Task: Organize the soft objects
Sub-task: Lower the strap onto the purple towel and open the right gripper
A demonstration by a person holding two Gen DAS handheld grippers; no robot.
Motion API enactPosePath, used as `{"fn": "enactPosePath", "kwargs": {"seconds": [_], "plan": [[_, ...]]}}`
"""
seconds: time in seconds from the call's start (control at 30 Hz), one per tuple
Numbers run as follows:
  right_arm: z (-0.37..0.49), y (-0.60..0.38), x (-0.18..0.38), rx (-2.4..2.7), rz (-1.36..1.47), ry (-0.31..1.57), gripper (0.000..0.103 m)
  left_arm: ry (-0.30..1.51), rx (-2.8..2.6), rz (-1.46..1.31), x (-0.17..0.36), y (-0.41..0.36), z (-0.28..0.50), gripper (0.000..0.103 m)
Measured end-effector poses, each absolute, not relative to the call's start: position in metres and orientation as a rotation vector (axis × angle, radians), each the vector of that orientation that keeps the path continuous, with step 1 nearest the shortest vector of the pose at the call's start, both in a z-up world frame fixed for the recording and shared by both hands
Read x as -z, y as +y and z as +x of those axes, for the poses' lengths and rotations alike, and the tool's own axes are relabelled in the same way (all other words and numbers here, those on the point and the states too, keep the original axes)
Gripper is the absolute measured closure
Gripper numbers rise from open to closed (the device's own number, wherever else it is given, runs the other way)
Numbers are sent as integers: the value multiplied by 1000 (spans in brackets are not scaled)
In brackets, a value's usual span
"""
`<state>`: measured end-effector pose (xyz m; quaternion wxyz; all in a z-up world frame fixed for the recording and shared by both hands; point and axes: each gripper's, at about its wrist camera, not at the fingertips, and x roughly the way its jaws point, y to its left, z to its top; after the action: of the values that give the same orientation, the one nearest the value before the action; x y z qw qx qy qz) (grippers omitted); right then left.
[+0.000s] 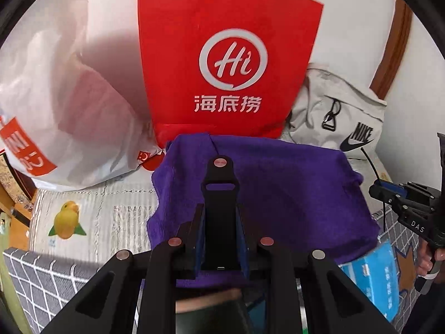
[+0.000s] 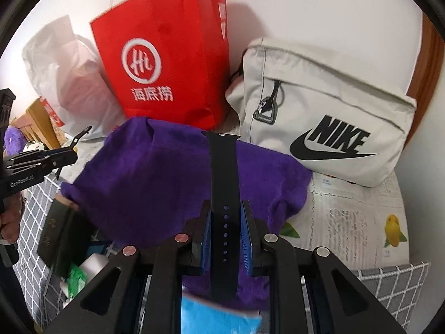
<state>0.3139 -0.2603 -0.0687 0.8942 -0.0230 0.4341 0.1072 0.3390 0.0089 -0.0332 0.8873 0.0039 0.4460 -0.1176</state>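
Note:
A purple towel (image 1: 281, 192) lies rumpled on the bed in front of the bags, also in the right wrist view (image 2: 144, 181). My left gripper (image 1: 219, 217) is shut on a short black watch strap (image 1: 219, 194) with a slot and a stud at its tip; the strap stands up over the towel. My right gripper (image 2: 225, 206) is shut on a longer black strap (image 2: 224, 172) with a row of holes, also above the towel. Each gripper shows at the other view's edge: the right gripper (image 1: 375, 190) and the left gripper (image 2: 75, 142).
Against the white wall stand a red paper bag (image 1: 222, 55), a white plastic bag (image 1: 64, 105) and a grey Nike bag (image 2: 328, 111). A blue pack (image 1: 375, 275), a dark box (image 2: 55, 236) and grey checked fabric (image 1: 41, 278) lie near me on the bird-print sheet (image 2: 361, 217).

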Motion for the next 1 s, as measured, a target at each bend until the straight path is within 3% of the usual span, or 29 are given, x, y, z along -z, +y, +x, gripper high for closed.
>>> {"fn": "enactPosePath", "kwargs": {"seconds": [1.0], "plan": [[386,-267,140,-162,-41,1124,84,1123,205,66,102,-20,433,83]]}}
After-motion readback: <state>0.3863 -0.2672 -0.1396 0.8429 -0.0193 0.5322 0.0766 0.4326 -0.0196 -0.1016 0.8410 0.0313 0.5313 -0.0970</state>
